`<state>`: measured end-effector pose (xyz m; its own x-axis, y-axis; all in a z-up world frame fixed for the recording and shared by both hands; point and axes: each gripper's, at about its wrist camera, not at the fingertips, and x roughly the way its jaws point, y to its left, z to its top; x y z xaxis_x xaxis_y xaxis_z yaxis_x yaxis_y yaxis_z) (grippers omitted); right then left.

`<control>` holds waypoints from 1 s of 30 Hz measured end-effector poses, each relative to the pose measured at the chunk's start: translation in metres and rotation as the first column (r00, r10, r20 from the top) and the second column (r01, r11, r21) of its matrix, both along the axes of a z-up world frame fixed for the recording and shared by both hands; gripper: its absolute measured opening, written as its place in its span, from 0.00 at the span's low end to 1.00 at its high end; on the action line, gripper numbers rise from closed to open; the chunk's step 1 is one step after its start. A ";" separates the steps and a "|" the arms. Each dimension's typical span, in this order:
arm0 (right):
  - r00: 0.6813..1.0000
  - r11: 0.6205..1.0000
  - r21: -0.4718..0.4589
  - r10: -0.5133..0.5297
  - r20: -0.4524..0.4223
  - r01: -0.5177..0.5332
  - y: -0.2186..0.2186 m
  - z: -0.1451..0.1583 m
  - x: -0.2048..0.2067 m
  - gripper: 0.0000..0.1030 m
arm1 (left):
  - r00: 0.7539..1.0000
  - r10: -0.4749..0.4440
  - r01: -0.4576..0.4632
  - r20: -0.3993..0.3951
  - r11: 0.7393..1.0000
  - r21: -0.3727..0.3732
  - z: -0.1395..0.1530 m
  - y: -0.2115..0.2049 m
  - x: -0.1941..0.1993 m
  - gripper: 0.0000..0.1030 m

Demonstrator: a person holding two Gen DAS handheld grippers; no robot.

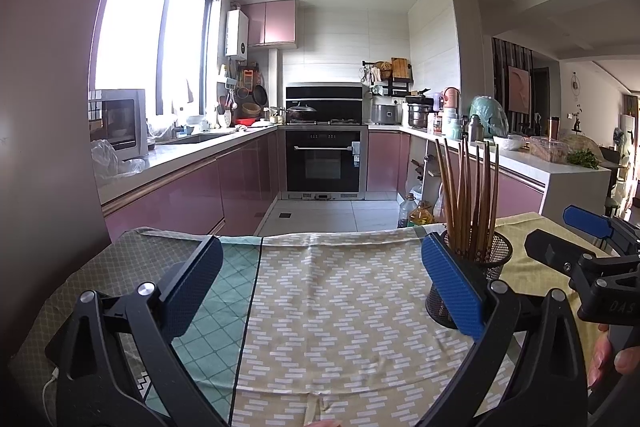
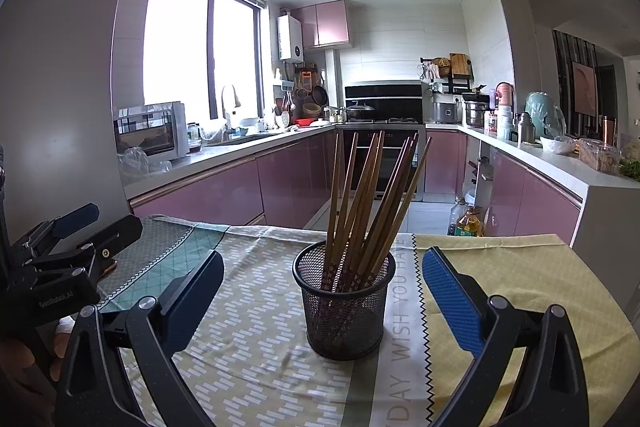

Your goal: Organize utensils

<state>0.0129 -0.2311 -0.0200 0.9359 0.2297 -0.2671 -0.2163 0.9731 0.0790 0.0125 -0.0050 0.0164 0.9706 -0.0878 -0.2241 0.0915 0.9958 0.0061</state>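
Desk (image 2: pixel 248 355), draped in patterned cloths, extends beneath and ahead of both tools; no loose utensil shows on it in either view. Black mesh holder (image 2: pixel 343 301) stands upright on the cloth, centred just ahead of the right tool (image 2: pixel 322 291), between the lines of its two blue fingers but not touched by them. Wooden chopsticks (image 2: pixel 370 195), a fanned bundle, stand tips-down inside the holder, leaning mostly toward that tool's right. Right tool: released, jaws spread wide, empty. Left tool (image 1: pixel 322 279): likewise released and empty, with the holder off to its right, partly behind its right finger (image 1: pixel 452 287). Judged step: the gathering appears complete, or a final check is in hand, since the chopsticks all sit in the holder. A next move, if any, would call for closing on the holder's wall or straightening the bundle without tipping the light mesh cup.
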 end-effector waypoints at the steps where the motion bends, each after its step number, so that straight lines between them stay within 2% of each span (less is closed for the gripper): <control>1: 1.000 1.000 0.002 0.001 0.000 -0.001 0.000 0.000 0.000 0.93 | 1.000 0.000 0.000 0.000 1.000 0.001 0.000 0.000 0.000 0.95; 30: 1.000 1.000 0.002 0.001 0.000 -0.001 0.003 -0.003 0.003 0.93 | 1.000 -0.004 0.004 -0.005 1.000 0.002 -0.002 -0.001 0.002 0.95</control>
<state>0.0158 -0.2281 -0.0229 0.9357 0.2309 -0.2666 -0.2169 0.9728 0.0811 0.0140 -0.0063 0.0146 0.9692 -0.0911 -0.2288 0.0953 0.9954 0.0076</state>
